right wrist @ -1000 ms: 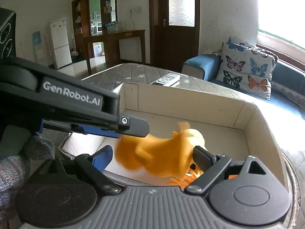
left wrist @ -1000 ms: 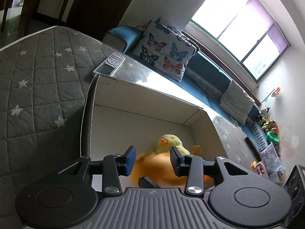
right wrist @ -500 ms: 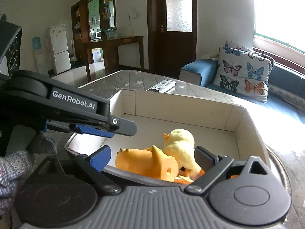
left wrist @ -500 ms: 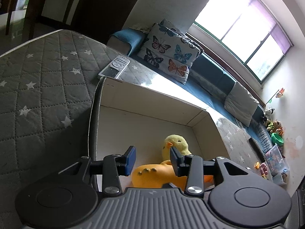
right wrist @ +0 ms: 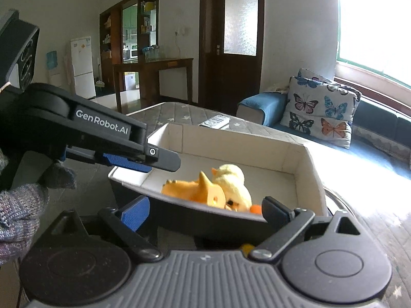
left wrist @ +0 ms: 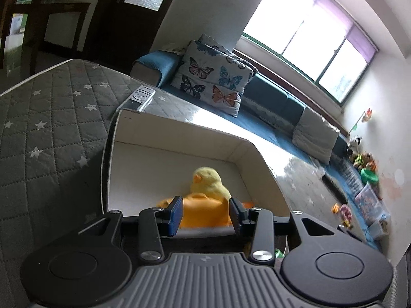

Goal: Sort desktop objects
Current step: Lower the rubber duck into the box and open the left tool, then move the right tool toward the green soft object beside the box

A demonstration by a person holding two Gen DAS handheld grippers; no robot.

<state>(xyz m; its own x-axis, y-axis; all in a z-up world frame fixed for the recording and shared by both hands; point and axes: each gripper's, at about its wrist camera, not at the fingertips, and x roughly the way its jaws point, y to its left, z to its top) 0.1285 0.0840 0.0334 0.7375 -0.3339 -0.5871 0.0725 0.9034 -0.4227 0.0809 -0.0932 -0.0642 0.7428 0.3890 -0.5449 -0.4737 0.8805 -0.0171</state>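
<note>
Grey star-quilted table (left wrist: 51, 118) carries my white cardboard box (right wrist: 303, 169) holding an orange plastic toy (right wrist: 195, 191) and yellow plush duck (right wrist: 232, 182); both left tongs (left wrist: 205, 211) and right tongs (right wrist: 205, 210) spread, empty

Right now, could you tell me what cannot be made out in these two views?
- Orange toy: left wrist view, lower part hidden behind the box wall and left gripper fingers; blurred.
- Small orange item: right wrist view, mostly hidden behind the yellow chick and a right gripper finger; unidentifiable.
- Remote: buttons too small to read.
</note>
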